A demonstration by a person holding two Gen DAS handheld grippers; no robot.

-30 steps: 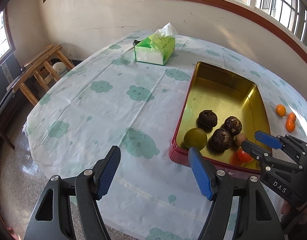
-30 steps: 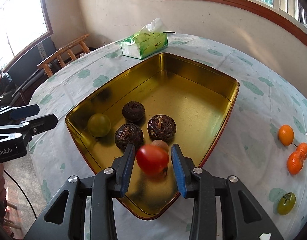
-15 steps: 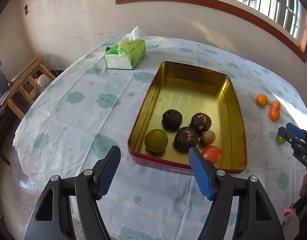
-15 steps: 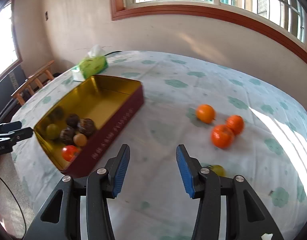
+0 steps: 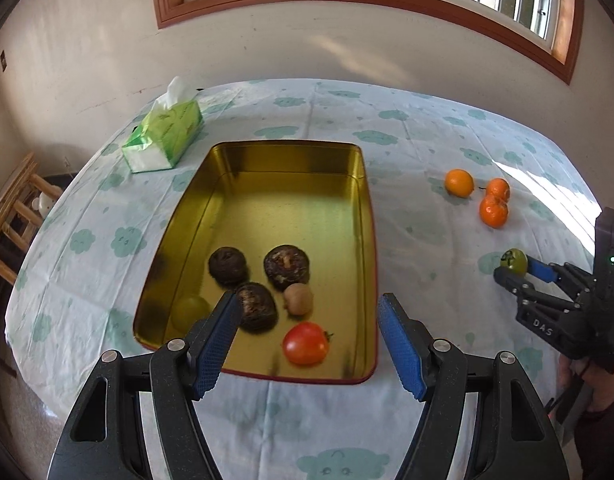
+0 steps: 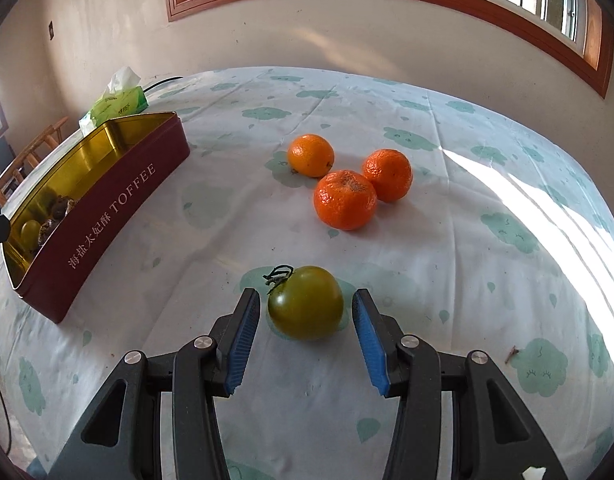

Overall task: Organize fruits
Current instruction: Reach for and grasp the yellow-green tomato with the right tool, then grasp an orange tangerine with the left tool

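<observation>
Since a second ago, your right gripper (image 6: pixel 305 338) has left the red tomato (image 5: pixel 305 344) in the toffee tin (image 5: pixel 369 264) and swung over to the green tomato (image 6: pixel 305 303), which sits on the worktop (image 6: pixel 447 260) between its open jaws, untouched. Your left gripper (image 5: pixel 309 342) hovers over the tin's near end, jaws wide and empty.
</observation>
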